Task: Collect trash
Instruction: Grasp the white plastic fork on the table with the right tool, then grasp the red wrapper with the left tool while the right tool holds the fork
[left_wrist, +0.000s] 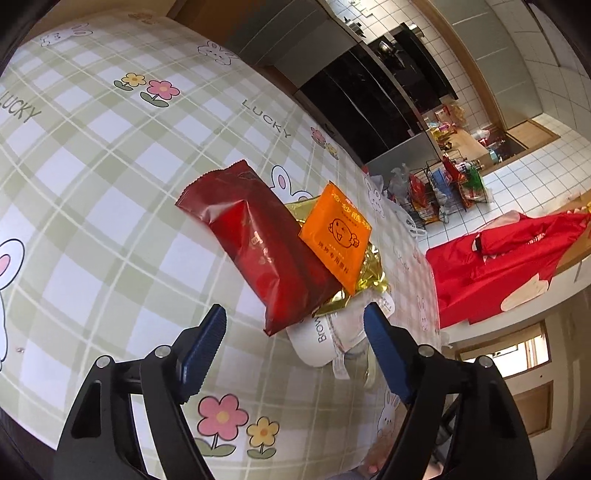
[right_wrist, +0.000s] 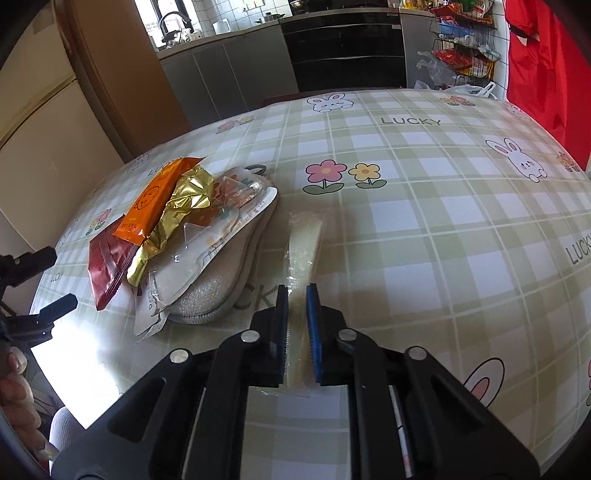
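Table (right_wrist: 424, 229) w/ green-check cloth, rabbits, flowers, "LUCKY" print. Right gripper (right_wrist: 297, 295) was clamped on a clear plastic wrapper (right_wrist: 304, 236); near end pinched between the blue pads, far end lay flat on the cloth, pointing away from the camera. Wrapper nearly see-through, edges hard to trace against the checks; contents, if any, could not be made out. Just beside it on its left, the trash pile: red packet (left_wrist: 258, 240) lowest at the front, orange sachet (left_wrist: 336, 236) on top, crumpled gold foil (right_wrist: 177, 214) under the sachet, clear packaging (right_wrist: 221, 206) and a white pouch (right_wrist: 207, 299) beneath. Pouch mostly covered; print on it cut off, only "Brow" legible in the left view. Left gripper (left_wrist: 295, 325) stood apart, nothing between the pads, hovering at the near end of the pile, red packet's corner just ahead of the gap. In the right view only two black finger ends of the left gripper showed at the frame's left edge, plus part of a hand (right_wrist: 18, 398), blurred. Background: kitchen counter, wire rack (left_wrist: 443, 192) w/ goods, red cloth (left_wrist: 498, 266); details too small to read.
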